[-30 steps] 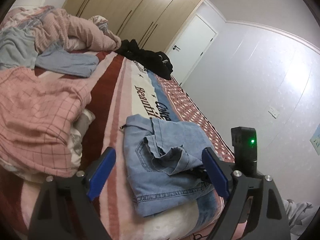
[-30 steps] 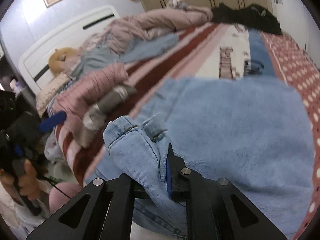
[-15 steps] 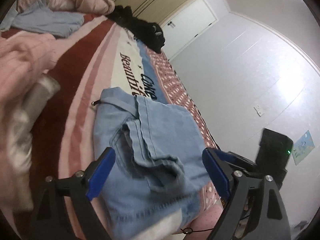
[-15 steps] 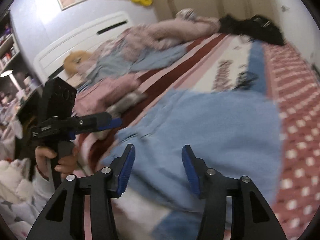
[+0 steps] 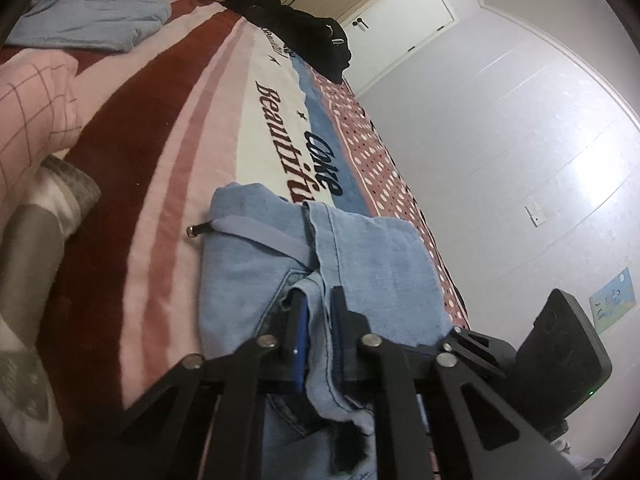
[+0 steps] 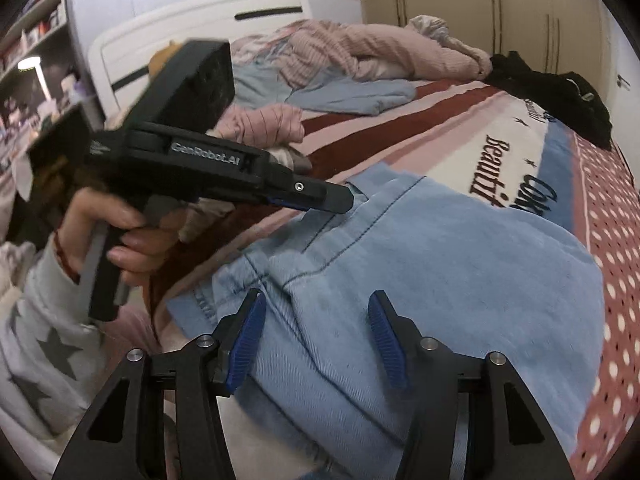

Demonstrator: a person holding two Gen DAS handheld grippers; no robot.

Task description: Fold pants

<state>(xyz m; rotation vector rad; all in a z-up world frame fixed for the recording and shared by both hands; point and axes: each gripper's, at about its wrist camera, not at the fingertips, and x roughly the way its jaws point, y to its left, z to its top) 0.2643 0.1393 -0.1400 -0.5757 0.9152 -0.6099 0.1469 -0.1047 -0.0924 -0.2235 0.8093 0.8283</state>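
Light-blue jeans (image 5: 380, 256) lie folded on the striped bedspread (image 5: 168, 128) near the bed's edge. My left gripper (image 5: 318, 300) is shut on a raised fold of denim at the jeans' near side; the cloth runs back between its blue pads. The right wrist view shows the same left gripper (image 6: 340, 198) from the side, held by a hand (image 6: 128, 236), its tip on the jeans (image 6: 460, 260) at their left edge. My right gripper (image 6: 317, 296) hovers low over the near part of the jeans. Its jaws are closing a little, the pads apart, with denim below and nothing pinched.
A pink checked blanket (image 5: 32, 108) and a grey-and-white bundle (image 5: 60, 200) lie left of the jeans. A pale-blue garment (image 5: 92, 20) and black clothes (image 5: 304, 36) lie farther up the bed. The right tool's black housing (image 5: 560, 356) stands at the bed's right edge, by the wall.
My left gripper came down onto the jeans and shut on a fold of denim. My right gripper let go of the denim it held, opened, and rolled.
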